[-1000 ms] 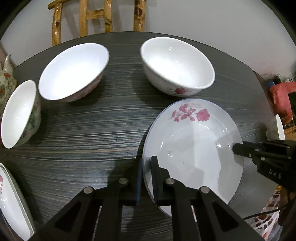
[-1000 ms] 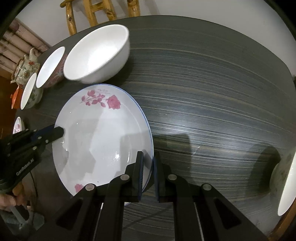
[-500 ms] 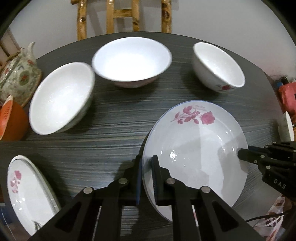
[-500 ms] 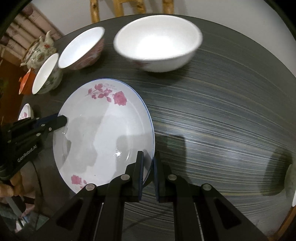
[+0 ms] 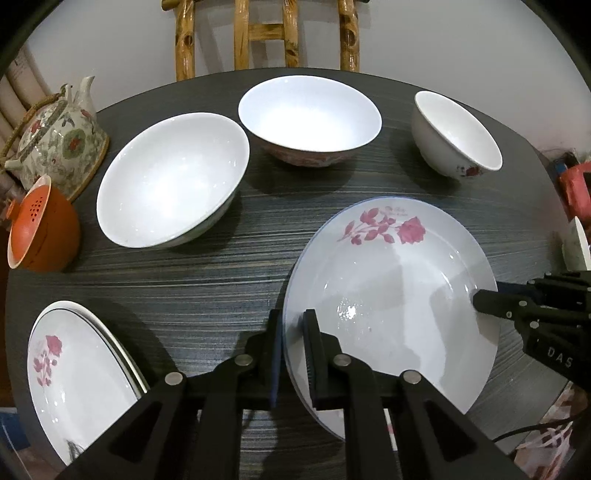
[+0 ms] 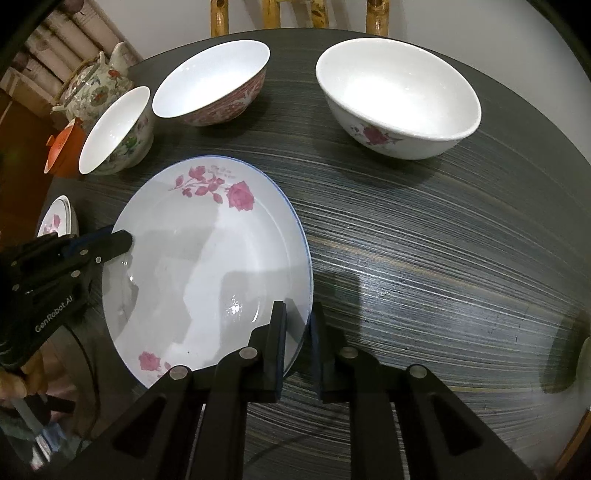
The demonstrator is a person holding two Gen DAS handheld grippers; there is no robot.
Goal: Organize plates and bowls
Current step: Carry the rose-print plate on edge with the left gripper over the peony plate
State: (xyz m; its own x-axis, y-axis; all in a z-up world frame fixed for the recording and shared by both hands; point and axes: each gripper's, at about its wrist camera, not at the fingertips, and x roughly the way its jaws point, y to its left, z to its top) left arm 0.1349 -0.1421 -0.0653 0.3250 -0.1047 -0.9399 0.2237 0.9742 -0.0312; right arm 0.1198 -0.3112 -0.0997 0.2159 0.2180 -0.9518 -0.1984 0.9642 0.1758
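Dark, streaked wood-grain tabletop (image 5: 207, 280) carries all the crockery. Largest piece is the rose-printed plate (image 5: 391, 291) with a thin blue rim, held over the near part of the tabletop between the two grippers. Left gripper (image 5: 293, 332) has its jaws pinching the plate's rim on its left edge. Right gripper (image 6: 298, 325) straddles the opposite rim; its jaws have just been opening, and a narrow gap shows between the outer pad and the rim, so I cannot tell whether they still press on it.

A stack of plates (image 5: 77, 376) with the same rose print rests at the near left edge. Three bowls stand along the far side, well apart from the held plate: a wide white bowl (image 5: 170, 177), a bowl with a red-patterned outside (image 5: 310, 118) and a smaller bowl with a rose motif (image 5: 456, 136). A floral teapot (image 5: 55, 136) sits at the far left, with an orange strainer cup (image 5: 40, 229) just beside it. Bamboo chair (image 5: 266, 33) stands beyond the tabletop.
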